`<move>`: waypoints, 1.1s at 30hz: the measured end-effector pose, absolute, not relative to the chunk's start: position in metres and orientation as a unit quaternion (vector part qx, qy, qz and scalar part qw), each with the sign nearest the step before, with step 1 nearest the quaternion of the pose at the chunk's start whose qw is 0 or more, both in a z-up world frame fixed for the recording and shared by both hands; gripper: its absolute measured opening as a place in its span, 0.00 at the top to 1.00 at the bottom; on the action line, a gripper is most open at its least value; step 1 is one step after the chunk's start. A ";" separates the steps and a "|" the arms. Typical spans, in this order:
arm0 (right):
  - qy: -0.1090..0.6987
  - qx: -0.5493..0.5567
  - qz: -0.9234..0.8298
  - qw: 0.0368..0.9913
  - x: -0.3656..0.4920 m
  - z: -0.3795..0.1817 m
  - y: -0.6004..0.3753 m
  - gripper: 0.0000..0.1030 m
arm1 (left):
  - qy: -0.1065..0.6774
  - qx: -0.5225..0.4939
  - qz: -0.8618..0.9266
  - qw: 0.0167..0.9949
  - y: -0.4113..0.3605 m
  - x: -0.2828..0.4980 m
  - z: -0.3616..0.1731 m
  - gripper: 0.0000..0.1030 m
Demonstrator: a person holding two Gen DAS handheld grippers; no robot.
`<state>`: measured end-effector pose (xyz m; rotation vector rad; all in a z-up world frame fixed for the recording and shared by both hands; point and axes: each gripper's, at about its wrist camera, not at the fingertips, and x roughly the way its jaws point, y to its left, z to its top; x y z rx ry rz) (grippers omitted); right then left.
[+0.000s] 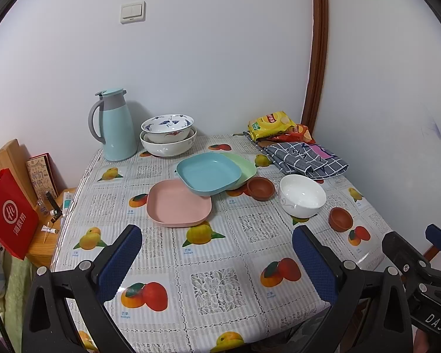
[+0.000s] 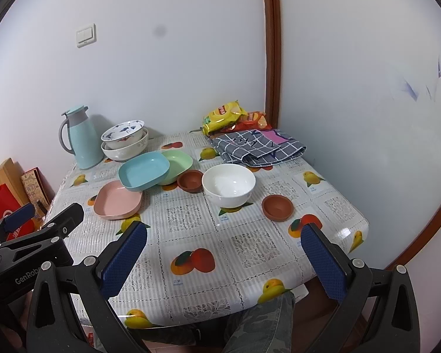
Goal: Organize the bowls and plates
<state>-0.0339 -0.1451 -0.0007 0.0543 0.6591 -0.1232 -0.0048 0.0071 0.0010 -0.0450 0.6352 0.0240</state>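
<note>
A pink plate (image 1: 179,206) (image 2: 117,200) lies on the table; a blue plate (image 1: 208,172) (image 2: 144,170) leans on it and on a green plate (image 1: 244,167) (image 2: 178,161). A white bowl (image 1: 302,195) (image 2: 228,185) stands between two small brown bowls (image 1: 260,188) (image 1: 341,219) (image 2: 190,181) (image 2: 277,207). Two patterned bowls (image 1: 168,135) (image 2: 125,139) are stacked at the back. My left gripper (image 1: 217,232) and right gripper (image 2: 223,229) are open and empty above the table's near edge.
A light blue thermos jug (image 1: 114,126) (image 2: 82,138) stands at the back left. Snack bags (image 1: 275,126) (image 2: 226,116) and a folded checked cloth (image 1: 305,156) (image 2: 255,147) lie at the back right. A red paper bag (image 1: 8,211) stands left of the table.
</note>
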 end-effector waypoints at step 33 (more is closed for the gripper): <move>0.318 0.025 -0.059 0.946 -0.037 0.004 -0.144 0.00 | 0.310 -0.021 0.011 0.950 0.007 -0.011 0.000 0.00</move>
